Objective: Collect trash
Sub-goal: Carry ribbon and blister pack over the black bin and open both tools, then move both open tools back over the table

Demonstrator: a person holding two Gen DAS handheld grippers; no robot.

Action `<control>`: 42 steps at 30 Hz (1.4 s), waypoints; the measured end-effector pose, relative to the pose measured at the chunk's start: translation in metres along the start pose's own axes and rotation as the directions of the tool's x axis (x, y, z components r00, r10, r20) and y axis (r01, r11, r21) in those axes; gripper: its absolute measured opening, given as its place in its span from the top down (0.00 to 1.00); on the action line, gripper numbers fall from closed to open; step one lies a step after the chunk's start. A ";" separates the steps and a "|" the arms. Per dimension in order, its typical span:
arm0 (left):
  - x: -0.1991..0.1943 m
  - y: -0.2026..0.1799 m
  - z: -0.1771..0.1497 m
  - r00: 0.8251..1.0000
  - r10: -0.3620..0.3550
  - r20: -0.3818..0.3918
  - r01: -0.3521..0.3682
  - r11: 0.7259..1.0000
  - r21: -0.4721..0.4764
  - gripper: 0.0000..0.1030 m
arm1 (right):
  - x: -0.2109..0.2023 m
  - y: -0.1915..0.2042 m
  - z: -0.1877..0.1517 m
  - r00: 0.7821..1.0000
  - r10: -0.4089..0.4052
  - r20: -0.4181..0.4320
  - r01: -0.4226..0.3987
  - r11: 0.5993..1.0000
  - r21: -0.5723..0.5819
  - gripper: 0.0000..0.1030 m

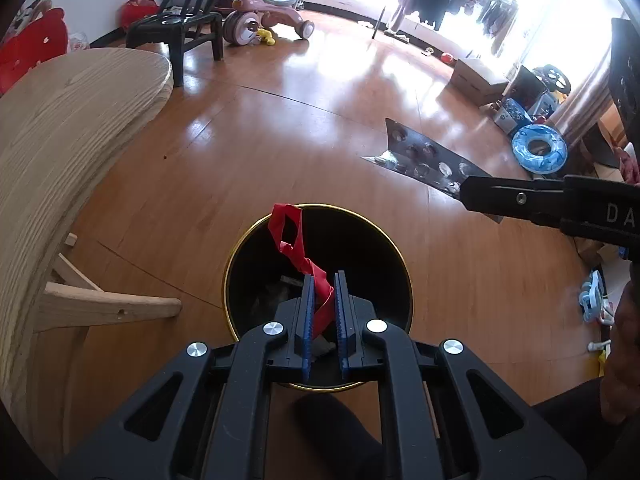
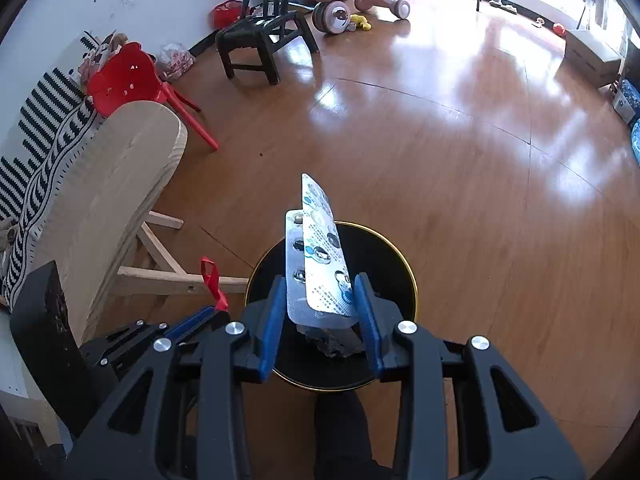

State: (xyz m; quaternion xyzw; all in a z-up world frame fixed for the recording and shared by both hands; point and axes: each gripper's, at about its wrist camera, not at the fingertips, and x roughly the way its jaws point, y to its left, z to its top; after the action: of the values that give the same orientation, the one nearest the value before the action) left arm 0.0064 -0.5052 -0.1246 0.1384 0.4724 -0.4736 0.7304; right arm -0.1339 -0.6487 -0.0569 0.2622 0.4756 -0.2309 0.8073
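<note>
Two grippers: both hovering over the black bin (image 1: 240, 264).
Left gripper (image 1: 324, 280): pinching a red strip (image 1: 308, 264) above the bin mouth.
Right gripper (image 2: 320, 288): clamping silver blister packs (image 2: 320, 240), apparently two, above it.
Bin: standing beside the wooden table (image 1: 72, 128).

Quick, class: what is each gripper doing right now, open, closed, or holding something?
Left gripper: closed on a red strip, above the black bin.
Right gripper: closed on empty pill blister packs, above the same bin.

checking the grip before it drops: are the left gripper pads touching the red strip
Touching: the left wrist view shows the red strip pinched between the left gripper's blue pads.
</note>
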 end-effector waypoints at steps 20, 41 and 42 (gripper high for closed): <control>-0.036 0.010 -0.008 0.995 0.011 0.095 -0.009 1.000 -0.020 0.11 | -0.018 0.021 0.004 0.997 0.022 0.070 -0.023 1.000 0.011 0.20; -0.334 0.229 -0.191 0.814 0.554 0.174 -0.417 0.767 -0.488 0.06 | -0.043 0.349 -0.059 0.892 0.453 -0.003 -0.408 0.800 -0.441 0.10; -0.348 0.244 -0.210 0.802 0.575 0.161 -0.419 0.735 -0.533 0.06 | -0.040 0.368 -0.067 0.883 0.468 -0.034 -0.430 0.780 -0.453 0.10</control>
State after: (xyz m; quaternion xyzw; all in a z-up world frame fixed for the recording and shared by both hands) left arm 0.0530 -0.0481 -0.0072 0.0015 0.3947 -0.1437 0.9075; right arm 0.0342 -0.3222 0.0257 0.1652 0.4065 0.0736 0.8956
